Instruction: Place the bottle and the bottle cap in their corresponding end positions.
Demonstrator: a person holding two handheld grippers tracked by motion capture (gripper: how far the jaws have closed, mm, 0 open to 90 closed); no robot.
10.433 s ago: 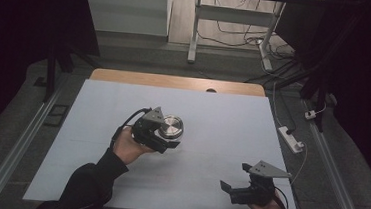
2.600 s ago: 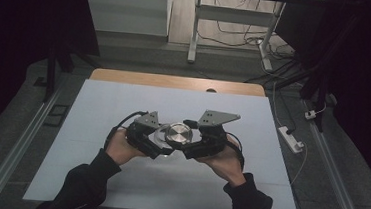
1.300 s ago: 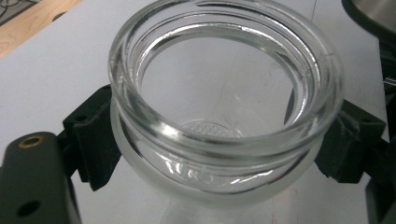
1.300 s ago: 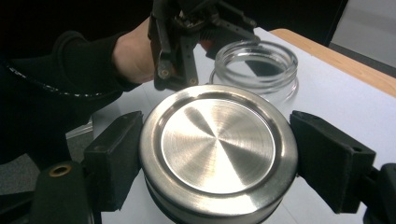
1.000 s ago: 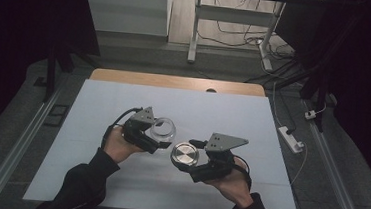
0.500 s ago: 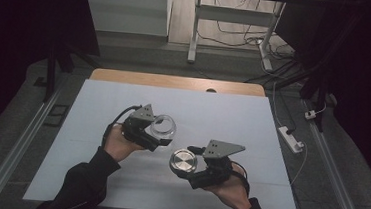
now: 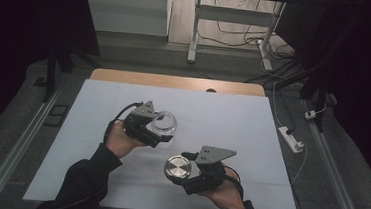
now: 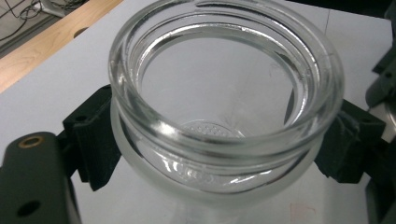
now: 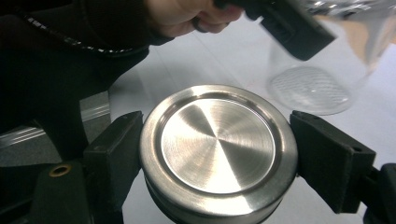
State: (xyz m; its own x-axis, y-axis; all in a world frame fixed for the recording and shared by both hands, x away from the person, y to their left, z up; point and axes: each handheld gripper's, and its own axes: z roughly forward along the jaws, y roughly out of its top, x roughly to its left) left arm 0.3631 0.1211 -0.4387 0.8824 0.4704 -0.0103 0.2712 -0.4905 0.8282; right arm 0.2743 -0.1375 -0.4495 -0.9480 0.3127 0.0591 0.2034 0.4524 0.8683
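Observation:
A clear glass jar with no lid stands on the white table cover, and my left gripper is shut on it just below its thick rim. Its open mouth faces up in the left gripper view. A round brushed-metal lid sits between the jaws of my right gripper, which is shut on its edge and holds it flat side up. The lid is in front of and to the right of the jar, apart from it. In the right gripper view the jar's base rests on the cover behind the lid.
The white cover spans the table, with a wooden strip at the far edge. A white power strip lies on the floor to the right. Metal rails run along both sides.
My right gripper has carried the metal lid away from the jar, toward the near right of the table and slightly lower. The left gripper and jar have stayed in place.

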